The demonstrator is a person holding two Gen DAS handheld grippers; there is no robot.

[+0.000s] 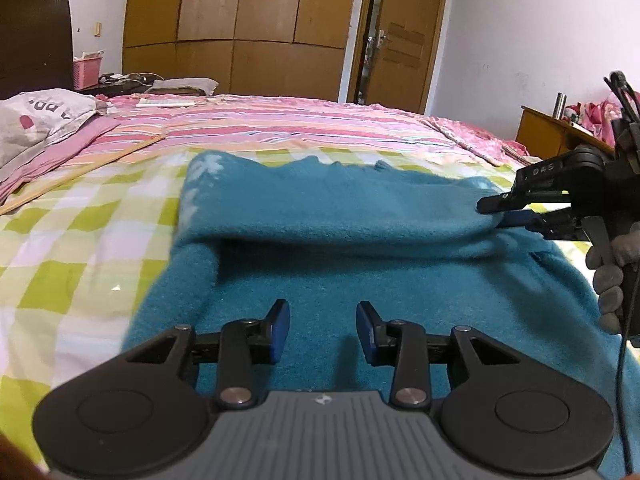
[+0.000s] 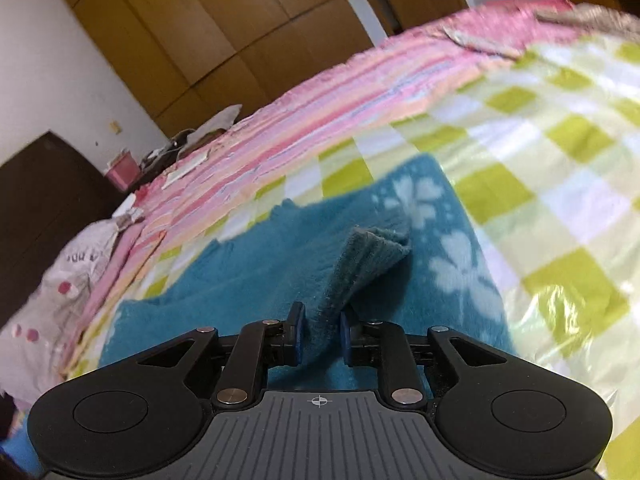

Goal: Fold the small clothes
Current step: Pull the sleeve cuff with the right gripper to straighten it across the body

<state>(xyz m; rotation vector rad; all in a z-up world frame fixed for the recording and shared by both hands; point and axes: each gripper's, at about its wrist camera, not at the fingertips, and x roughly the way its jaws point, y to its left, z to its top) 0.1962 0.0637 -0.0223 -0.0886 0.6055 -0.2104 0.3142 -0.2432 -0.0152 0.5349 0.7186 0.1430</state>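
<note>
The blue cloth (image 1: 360, 216) lies on the bed (image 1: 80, 220), near its front edge, one side folded over. The right gripper (image 2: 322, 330) has a blue flap between its jaws, but they look loose, maybe letting go. The left gripper (image 1: 323, 330) hangs apart above the cloth, holding nothing.
</note>
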